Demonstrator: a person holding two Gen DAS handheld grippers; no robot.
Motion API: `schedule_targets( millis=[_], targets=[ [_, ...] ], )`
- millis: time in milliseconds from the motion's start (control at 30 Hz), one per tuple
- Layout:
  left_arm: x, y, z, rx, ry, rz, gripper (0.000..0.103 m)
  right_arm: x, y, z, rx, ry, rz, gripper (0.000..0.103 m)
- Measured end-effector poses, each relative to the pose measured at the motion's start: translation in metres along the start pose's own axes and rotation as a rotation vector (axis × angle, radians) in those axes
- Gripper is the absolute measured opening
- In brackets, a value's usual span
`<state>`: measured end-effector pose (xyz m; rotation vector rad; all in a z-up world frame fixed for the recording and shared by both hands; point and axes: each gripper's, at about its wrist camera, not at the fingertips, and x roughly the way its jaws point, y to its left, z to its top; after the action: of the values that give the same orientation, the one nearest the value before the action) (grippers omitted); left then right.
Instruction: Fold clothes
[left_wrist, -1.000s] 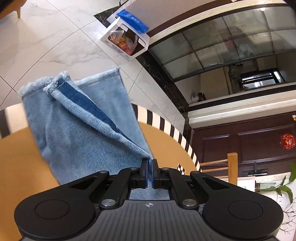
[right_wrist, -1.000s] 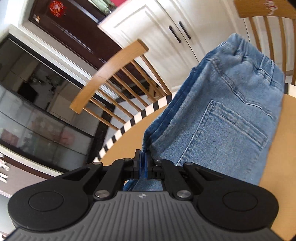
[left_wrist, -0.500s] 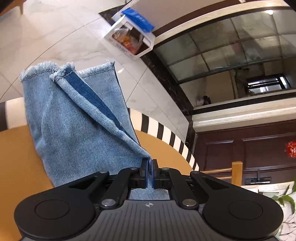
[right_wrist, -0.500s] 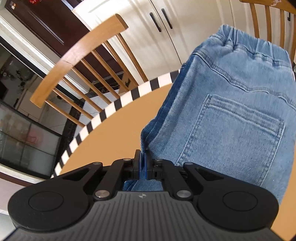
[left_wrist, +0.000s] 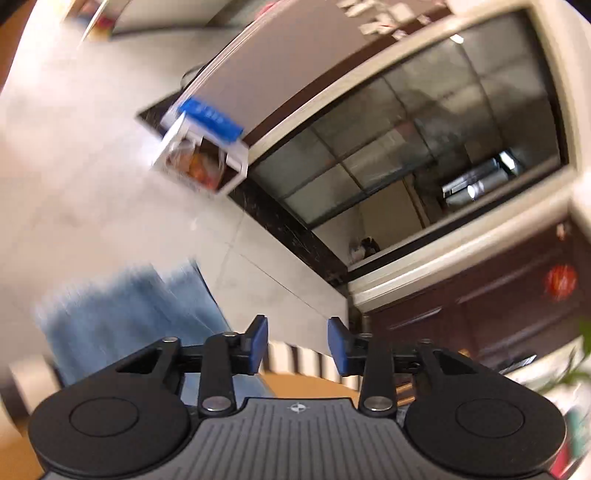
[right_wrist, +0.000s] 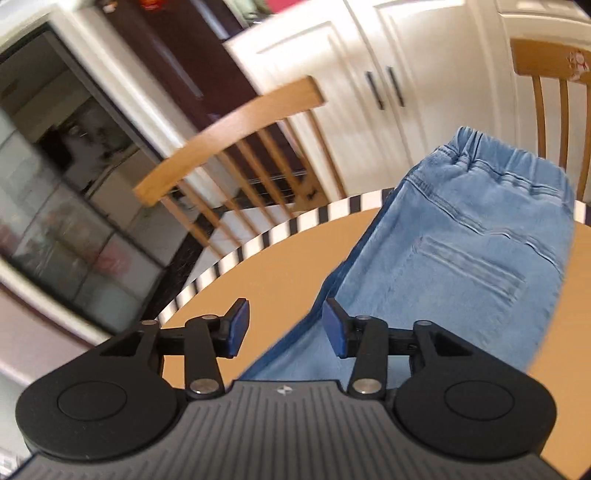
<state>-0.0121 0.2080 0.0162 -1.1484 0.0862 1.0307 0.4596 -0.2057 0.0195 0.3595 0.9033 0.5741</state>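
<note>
Right wrist view: both grippers (left, right) spread, empty; jeans on table, chair behind.

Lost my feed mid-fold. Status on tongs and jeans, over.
Left tongs open, holding nothing. Right tongs open, holding nothing. Jeans lying on table, waistband at far edge. Nothing in the way.

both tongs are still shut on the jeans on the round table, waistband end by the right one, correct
Not quite: both tongs are open. The left tongs and right tongs show parted jaws in each wrist view, gripping nothing. The jeans do lie on the round table, waistband end by the right one.
</note>
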Motion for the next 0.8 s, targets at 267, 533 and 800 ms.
schedule_targets(
  millis=[267,533,800],
  targets=[
    [-0.013,-0.014,-0.044,0.590,0.094,-0.103,0.039,-0.042,0.011,-0.097,-0.361,-0.055,-0.105,0.015],
    [0.051,-0.035,-0.084,0.938,0.065,0.115,0.039,-0.013,0.039,-0.147,-0.448,0.012,-0.129,0.025],
    [-0.014,-0.060,-0.095,1.134,0.006,0.001,0.044,-0.022,0.043,-0.157,-0.460,-0.013,-0.121,0.026]
  ],
)
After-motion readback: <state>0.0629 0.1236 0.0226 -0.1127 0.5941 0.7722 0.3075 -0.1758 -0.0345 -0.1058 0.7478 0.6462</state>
